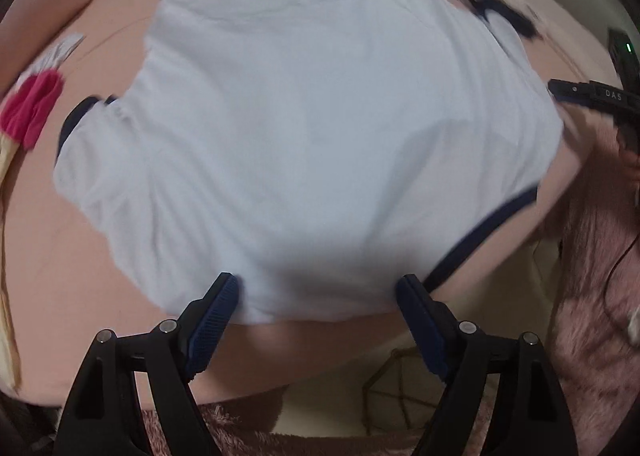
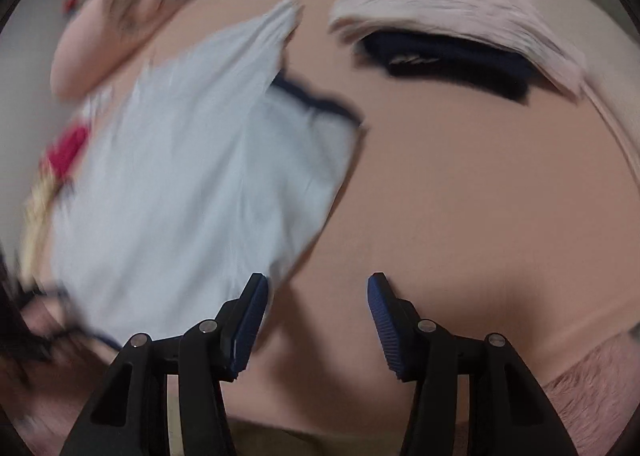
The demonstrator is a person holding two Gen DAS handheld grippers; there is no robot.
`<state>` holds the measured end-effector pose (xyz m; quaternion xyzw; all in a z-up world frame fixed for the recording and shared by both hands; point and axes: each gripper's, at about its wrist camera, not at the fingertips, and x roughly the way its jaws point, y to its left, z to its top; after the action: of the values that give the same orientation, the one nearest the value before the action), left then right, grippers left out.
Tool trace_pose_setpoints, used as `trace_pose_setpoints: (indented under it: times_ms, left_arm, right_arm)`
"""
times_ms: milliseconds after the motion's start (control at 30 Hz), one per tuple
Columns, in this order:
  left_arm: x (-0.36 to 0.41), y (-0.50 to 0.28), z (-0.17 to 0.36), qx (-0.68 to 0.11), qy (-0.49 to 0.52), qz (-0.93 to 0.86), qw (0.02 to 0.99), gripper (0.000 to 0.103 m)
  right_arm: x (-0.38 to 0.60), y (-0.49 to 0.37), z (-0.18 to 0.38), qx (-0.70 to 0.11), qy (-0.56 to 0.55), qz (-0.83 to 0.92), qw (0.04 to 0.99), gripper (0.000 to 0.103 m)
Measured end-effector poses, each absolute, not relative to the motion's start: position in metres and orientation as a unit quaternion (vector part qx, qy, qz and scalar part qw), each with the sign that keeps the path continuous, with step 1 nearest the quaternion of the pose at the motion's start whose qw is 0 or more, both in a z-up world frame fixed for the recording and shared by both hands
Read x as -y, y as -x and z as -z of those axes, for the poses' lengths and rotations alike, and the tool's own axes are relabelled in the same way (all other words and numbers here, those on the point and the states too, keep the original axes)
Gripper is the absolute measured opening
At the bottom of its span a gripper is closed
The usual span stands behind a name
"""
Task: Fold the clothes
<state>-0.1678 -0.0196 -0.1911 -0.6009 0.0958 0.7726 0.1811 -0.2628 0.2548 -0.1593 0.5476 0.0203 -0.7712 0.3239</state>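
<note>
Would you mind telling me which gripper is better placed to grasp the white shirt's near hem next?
Left. The left gripper has open jaws straddling the white shirt hem. The right gripper, also open, faces mostly bare sheet beside the shirt.

Peach-sheeted bed (image 1: 80, 256) carrying a white shirt (image 1: 312, 128) mid-bed, pink cloth (image 1: 36, 108) left, folded navy garment (image 2: 452, 60) far right.

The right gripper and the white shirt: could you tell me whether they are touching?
Cannot tell. In the right wrist view the open right gripper has one fingertip overlapping the blurred edge of the white shirt, but neither contact nor gap shows plainly.
</note>
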Motion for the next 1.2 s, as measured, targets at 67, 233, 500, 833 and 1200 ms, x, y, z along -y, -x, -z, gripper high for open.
trace_pose_setpoints:
  times_ms: [67,233,500,833,1200]
  left_arm:
    - [0.026,0.175,0.19,-0.07,0.599,-0.78,0.166,0.081]
    - [0.025,0.178,0.197,-0.051,0.595,-0.786,0.162,0.081]
    - [0.062,0.195,0.185,-0.005,0.529,-0.842,0.104,0.081]
    - [0.228,0.233,0.212,0.256,0.485,-0.833,-0.076,0.08]
    - [0.166,0.25,0.211,0.185,0.507,-0.842,-0.026,0.016]
  right_arm:
    - [-0.255,0.276,0.16,0.034,-0.546,0.774,0.319,0.052]
    - [-0.234,0.297,0.178,0.086,-0.556,0.76,0.325,0.024]
    - [-0.251,0.318,0.148,0.062,-0.512,0.819,0.252,0.001]
    - [-0.272,0.345,0.185,0.208,-0.577,0.738,0.281,0.03]
    - [-0.219,0.313,0.182,0.117,-0.555,0.769,0.295,0.021]
